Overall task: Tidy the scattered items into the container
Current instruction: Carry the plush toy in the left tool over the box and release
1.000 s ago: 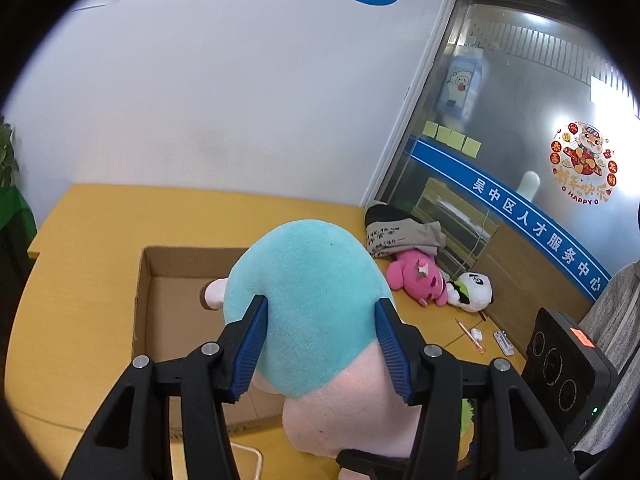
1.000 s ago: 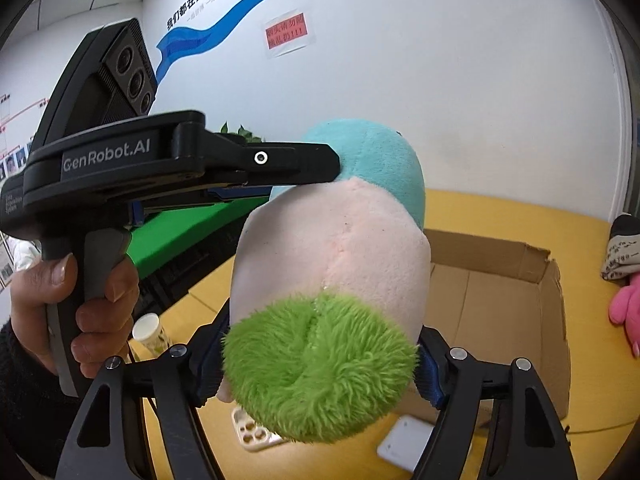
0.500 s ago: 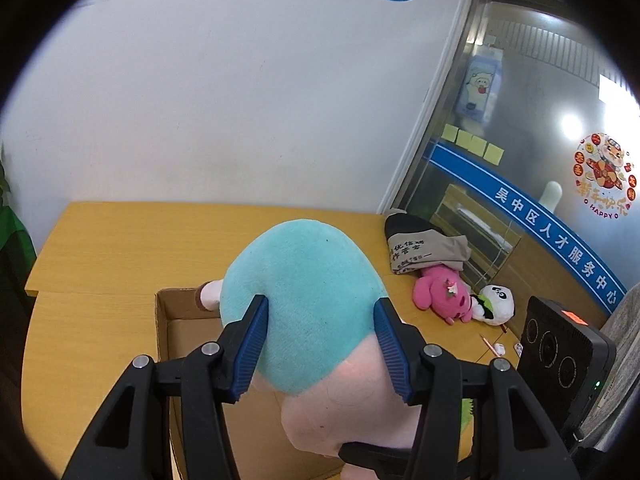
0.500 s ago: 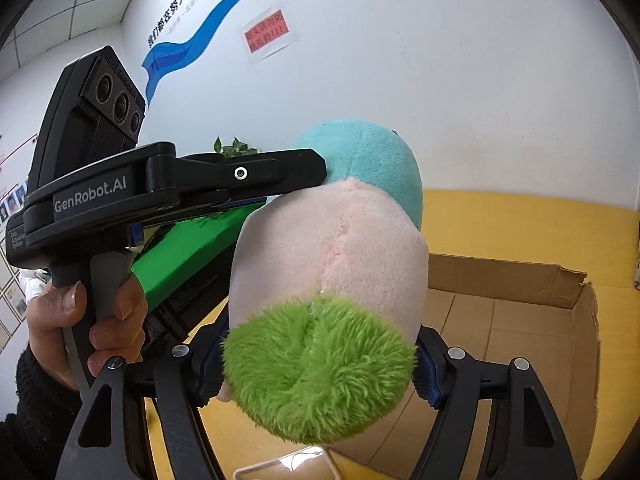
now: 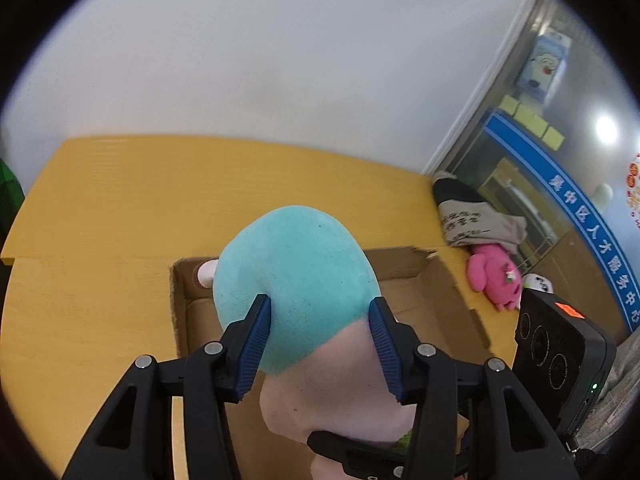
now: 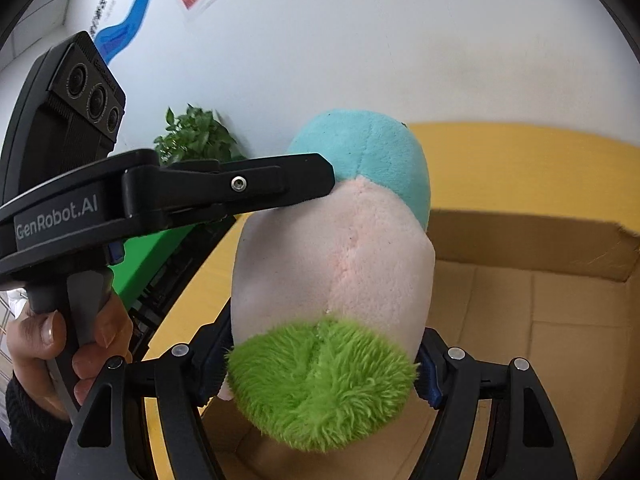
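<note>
A big plush toy (image 5: 296, 264) with a teal end, a pale pink middle and a fuzzy green end (image 6: 320, 380) is carried by both grippers above an open cardboard box (image 5: 436, 292). My left gripper (image 5: 319, 308) has its blue pads pressed into the teal end, and its jaws are closing. My right gripper (image 6: 322, 368) is shut on the toy at the green end, its pads mostly hidden by the fur. In the right wrist view the box (image 6: 540, 248) lies just beyond and below the toy. The box floor that shows is bare.
The box stands on a yellow table (image 5: 100, 220) against a white wall. At the far right lie a pink plush (image 5: 494, 280), a panda plush (image 5: 538, 282) and a folded grey-black cloth (image 5: 472, 216). A potted plant (image 6: 196, 136) stands at the left. A hand (image 6: 44, 344) holds the left gripper's handle.
Both grippers have carried the plush toy forward and down, so the box now sits closer and right under it. The small white items on the table have left the right wrist view.
</note>
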`<state>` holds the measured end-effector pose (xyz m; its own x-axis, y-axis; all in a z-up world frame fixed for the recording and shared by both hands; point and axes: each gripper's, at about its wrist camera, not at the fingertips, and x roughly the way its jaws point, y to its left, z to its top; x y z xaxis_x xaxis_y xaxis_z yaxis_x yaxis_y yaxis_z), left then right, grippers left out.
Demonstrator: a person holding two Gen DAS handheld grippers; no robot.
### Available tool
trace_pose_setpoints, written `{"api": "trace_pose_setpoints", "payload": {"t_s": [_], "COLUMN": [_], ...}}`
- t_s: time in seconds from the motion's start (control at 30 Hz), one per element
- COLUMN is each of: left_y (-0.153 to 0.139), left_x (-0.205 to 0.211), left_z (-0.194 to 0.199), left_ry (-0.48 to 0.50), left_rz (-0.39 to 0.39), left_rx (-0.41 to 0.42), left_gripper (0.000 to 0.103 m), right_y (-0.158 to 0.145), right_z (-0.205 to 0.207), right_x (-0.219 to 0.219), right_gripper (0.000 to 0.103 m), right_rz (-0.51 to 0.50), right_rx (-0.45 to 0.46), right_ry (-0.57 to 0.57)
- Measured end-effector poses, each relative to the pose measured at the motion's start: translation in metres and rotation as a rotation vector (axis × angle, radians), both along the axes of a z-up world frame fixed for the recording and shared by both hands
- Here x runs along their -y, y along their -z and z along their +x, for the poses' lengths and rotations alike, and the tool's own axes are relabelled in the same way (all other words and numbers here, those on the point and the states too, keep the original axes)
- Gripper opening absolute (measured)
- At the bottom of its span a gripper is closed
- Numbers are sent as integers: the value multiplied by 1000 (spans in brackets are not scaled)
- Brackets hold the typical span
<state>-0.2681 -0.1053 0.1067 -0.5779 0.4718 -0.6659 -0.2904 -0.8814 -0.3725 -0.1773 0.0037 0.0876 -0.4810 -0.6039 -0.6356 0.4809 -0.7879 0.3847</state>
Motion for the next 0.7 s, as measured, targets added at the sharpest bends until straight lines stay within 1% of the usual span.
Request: {"api": "trace_pose_setpoints", "payload": {"t_s": [0.07,0.1,0.13,0.17,0.2,0.23,0.27,0.3,0.33,0.37,0.43,0.47,0.53,0.57,0.63,0.7], "left_y": [25,40,55,73,85,88,87,86,85,82,68,62,44,35,16,-2], "left_x": [7,8,8,7,7,10,16,20,22,22,20,19,19,19,19,16], "left_z": [-15,-23,-30,-36,-39,-40,-37,-35,-34,-31,-20,-15,4,15,41,69], "left_ry": [-16,-20,-19,-20,-28,-31,-38,-57,-71,-79,-98,-104,-109,-113,-132,-144], "left_rz": [-17,-25,-30,-38,-46,-20,28,48,39,18,-32,-42,-37,-32,-47,-66], "left_rx": [61,98,140,193,222,209,190,187,190,189,156,143,99,73,19,-32], "left_gripper": [48,48,48,48,52,58,59,59,60,60,58,58,58,58,58,62], "right_y": [22,39,51,68,85,96,104,105,103,96,84,75,59,47,27,14], "right_z": [-16,-26,-32,-40,-45,-47,-47,-45,-42,-37,-30,-23,-10,3,24,46], "right_x": [12,21,26,33,38,40,41,40,39,37,34,29,19,7,-15,-39], "right_gripper": [80,85,96,101,103,103,103,103,103,103,103,103,103,103,103,103], "right_rz": [11,25,29,32,47,66,73,69,71,93,115,105,78,69,59,59], "right_rx": [53,105,140,199,252,284,319,332,326,299,274,270,256,230,187,151], "right_ry": [-8,-8,-7,-13,-7,7,14,9,6,6,2,-11,-32,-33,-12,18]}}
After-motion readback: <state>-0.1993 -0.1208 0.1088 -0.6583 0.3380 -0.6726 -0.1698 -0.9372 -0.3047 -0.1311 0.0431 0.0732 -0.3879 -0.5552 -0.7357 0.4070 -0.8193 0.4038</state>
